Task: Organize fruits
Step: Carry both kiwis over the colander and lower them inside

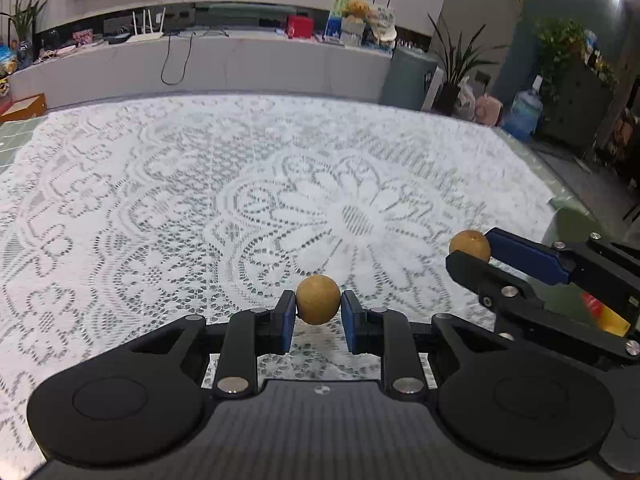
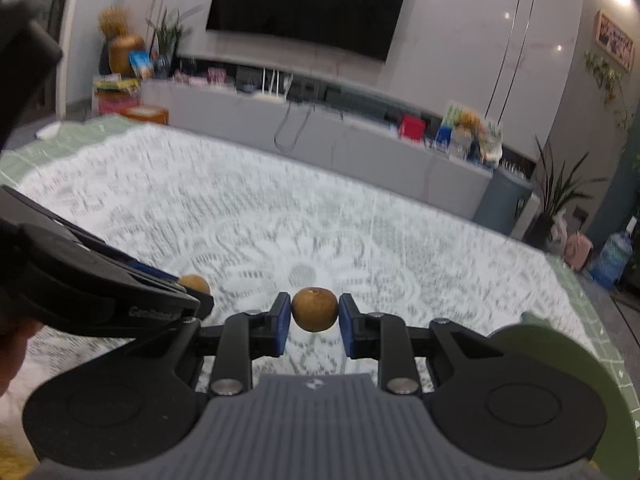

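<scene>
My left gripper [image 1: 318, 306] is shut on a small round brown fruit [image 1: 318, 299], held above the white lace tablecloth [image 1: 200, 200]. My right gripper [image 2: 314, 312] is shut on a second small brown fruit [image 2: 314, 309]. In the left wrist view the right gripper [image 1: 474, 250] reaches in from the right with its fruit [image 1: 468, 243]. In the right wrist view the left gripper [image 2: 196, 294] comes in from the left with its fruit [image 2: 195, 282]. The two grippers are close, side by side.
A green plate rim [image 2: 560, 360] shows at the lower right of the right wrist view. Something red and yellow [image 1: 604, 312] lies behind the right gripper. A grey TV cabinet [image 1: 240, 60] with clutter stands beyond the table's far edge.
</scene>
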Demonstrator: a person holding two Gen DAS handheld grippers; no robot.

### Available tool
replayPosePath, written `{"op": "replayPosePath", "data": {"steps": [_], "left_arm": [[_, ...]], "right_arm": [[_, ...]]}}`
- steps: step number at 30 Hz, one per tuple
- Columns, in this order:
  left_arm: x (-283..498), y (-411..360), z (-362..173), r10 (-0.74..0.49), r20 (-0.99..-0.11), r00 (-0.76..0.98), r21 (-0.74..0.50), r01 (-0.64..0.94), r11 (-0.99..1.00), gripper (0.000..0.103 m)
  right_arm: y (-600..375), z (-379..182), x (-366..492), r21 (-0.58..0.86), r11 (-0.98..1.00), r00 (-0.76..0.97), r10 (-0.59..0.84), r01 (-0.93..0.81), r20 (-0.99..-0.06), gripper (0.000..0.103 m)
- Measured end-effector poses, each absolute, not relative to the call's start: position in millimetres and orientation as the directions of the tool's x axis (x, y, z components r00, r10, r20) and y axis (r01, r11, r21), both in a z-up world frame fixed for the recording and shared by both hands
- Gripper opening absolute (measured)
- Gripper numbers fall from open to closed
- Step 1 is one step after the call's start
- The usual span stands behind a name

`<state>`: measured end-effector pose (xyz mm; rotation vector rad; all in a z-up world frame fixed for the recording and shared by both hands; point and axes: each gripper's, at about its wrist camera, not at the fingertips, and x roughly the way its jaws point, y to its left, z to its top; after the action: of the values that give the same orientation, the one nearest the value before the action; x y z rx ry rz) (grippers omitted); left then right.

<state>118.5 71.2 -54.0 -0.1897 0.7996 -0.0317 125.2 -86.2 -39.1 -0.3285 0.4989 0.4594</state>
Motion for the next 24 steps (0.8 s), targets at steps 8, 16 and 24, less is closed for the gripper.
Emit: {"op": "replayPosePath", "data": {"steps": [8,16,24], "left_arm": [[85,51,-23,-0.130,-0.664,0.736,-0.199,-0.006,0.980,0.027],[71,18,13,-0.184,-0.609,0.772,-0.202,0.073,0.977,0.027],[79,-32,32,-0.256,-0.592,0.765,-0.184,0.181,0.966,0.027]], "right_arm": [[-117,4,82,-0.179,0.861,0.837,0.382,-0.477,-0.391,0.022],[-164,50,57,-0.111,0.907,0.875,0.353,-0.407,-0.331,0.022],[-239,72,72,0.016,0.943,0.847,0.306,-0.333,-0.435,0.023]]}}
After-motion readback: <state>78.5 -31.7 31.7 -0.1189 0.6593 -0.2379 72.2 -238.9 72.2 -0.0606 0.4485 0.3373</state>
